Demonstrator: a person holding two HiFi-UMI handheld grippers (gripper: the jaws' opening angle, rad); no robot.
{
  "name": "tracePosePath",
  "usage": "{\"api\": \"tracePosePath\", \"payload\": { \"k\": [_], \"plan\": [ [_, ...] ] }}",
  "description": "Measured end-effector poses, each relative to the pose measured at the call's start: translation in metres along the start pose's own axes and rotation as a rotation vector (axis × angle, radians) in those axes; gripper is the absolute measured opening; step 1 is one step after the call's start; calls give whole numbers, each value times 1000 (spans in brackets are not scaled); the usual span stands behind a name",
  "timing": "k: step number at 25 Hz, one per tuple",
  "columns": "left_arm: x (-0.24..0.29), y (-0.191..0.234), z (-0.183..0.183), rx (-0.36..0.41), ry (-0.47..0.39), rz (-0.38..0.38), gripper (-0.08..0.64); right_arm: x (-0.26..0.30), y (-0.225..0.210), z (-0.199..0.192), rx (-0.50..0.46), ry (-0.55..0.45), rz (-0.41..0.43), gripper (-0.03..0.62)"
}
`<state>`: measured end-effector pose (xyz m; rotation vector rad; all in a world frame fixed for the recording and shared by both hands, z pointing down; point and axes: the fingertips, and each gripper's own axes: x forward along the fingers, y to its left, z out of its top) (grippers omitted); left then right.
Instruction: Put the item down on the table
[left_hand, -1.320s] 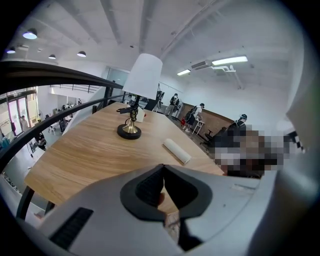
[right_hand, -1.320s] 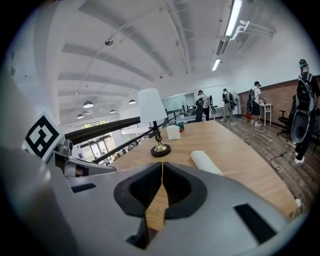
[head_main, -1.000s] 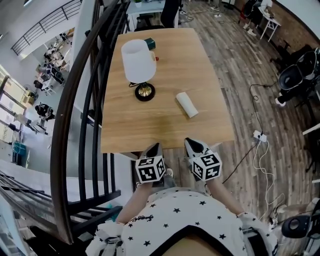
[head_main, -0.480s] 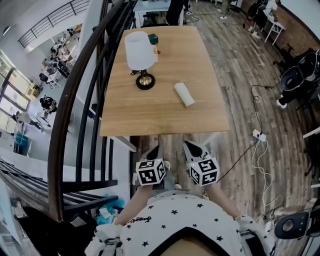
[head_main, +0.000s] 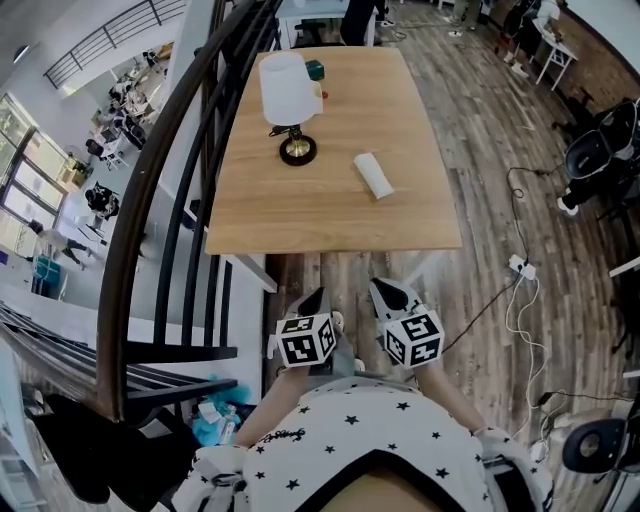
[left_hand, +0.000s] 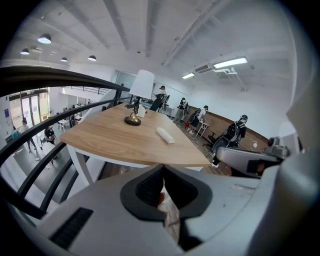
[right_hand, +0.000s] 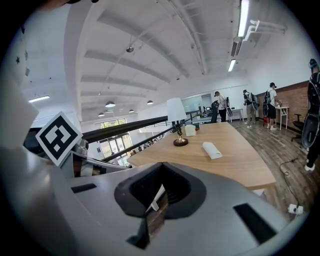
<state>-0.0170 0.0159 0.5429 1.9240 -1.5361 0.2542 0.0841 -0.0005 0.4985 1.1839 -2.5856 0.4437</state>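
Note:
A white rolled item (head_main: 373, 176) lies on the wooden table (head_main: 300, 215), to the right of a lamp with a white shade (head_main: 286, 88). Both grippers hang close to my body over the floor, short of the table's near edge. The left gripper (head_main: 313, 296) is shut with nothing in it, and the right gripper (head_main: 383, 289) is shut and empty too. From the left gripper view its jaws (left_hand: 162, 168) meet, with the white item (left_hand: 165, 135) far ahead on the table. In the right gripper view the jaws (right_hand: 162, 165) are also together, and the item (right_hand: 212, 150) lies beyond them.
A black curved stair railing (head_main: 150, 210) runs along the table's left side. A small green object (head_main: 315, 69) and a white cup (right_hand: 190, 130) sit behind the lamp. A power strip with cables (head_main: 518, 268) lies on the wooden floor at right, near office chairs (head_main: 600, 150). People stand in the background.
The table has drifted farther away and upward in the head view, with more floor showing before it. Both grippers keep their place near my body and stay shut.

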Motion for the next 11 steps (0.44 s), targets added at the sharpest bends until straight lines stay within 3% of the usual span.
{"api": "tracePosePath", "payload": {
  "k": [11],
  "plan": [
    [-14,-2,-16,-21,-23,13,14,-13,6,-10,-2,-5,5,-6]
  ]
}}
